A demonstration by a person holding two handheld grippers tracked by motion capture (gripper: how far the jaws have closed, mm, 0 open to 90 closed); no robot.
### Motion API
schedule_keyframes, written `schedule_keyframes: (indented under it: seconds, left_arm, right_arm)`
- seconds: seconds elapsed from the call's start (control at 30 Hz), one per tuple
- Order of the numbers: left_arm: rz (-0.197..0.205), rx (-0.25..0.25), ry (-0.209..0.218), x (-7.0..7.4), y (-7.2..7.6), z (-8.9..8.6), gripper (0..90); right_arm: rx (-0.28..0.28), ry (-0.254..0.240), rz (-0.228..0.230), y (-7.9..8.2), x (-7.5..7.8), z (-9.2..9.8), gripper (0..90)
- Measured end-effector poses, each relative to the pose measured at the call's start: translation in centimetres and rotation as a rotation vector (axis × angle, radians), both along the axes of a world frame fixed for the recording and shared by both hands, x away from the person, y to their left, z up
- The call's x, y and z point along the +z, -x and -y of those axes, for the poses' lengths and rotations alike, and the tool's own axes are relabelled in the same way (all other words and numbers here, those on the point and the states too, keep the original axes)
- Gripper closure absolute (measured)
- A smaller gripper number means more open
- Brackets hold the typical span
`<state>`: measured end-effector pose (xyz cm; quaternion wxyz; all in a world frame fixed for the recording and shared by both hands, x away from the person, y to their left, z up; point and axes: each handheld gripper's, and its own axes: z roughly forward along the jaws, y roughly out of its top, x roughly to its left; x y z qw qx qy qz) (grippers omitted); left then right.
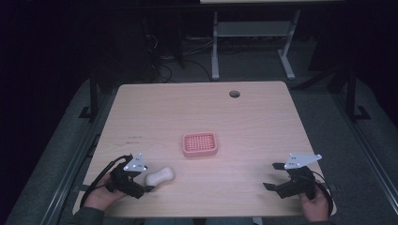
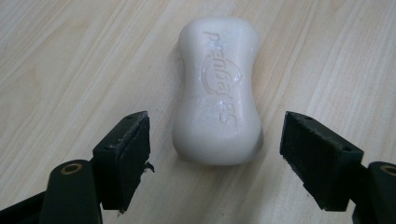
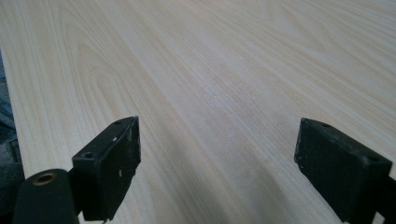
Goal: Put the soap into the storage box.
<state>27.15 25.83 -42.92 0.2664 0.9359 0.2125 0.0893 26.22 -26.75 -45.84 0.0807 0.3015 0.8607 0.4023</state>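
A white bar of soap (image 1: 159,176) (image 2: 217,91) lies flat on the wooden table (image 1: 197,112), embossed side up, near the front left. My left gripper (image 1: 146,180) (image 2: 215,158) is open and low over the table, its jaws on either side of the soap's near end without touching it. A pink perforated soap dish (image 1: 200,144) sits at the table's middle, apart from the soap. At the front right my right gripper (image 1: 274,176) (image 3: 217,163) is open over bare wood with nothing between its jaws.
A round cable hole (image 1: 234,93) is in the table's far side. Beyond the far edge stands the white frame of another desk (image 1: 253,33) with cables on the dark floor. The table's left edge (image 3: 9,116) runs close to my right gripper's view.
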Motion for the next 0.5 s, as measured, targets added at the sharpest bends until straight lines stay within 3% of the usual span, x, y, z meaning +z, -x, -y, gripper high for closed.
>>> schedule_keyframes:
  seconds: [0.5]
  left_arm:
    - [-0.010, -0.013, -0.011, -0.20, -0.67, 0.86, 24.3]
  right_arm:
    - [0.003, 0.002, -0.002, -0.05, 0.01, -0.24, 14.2]
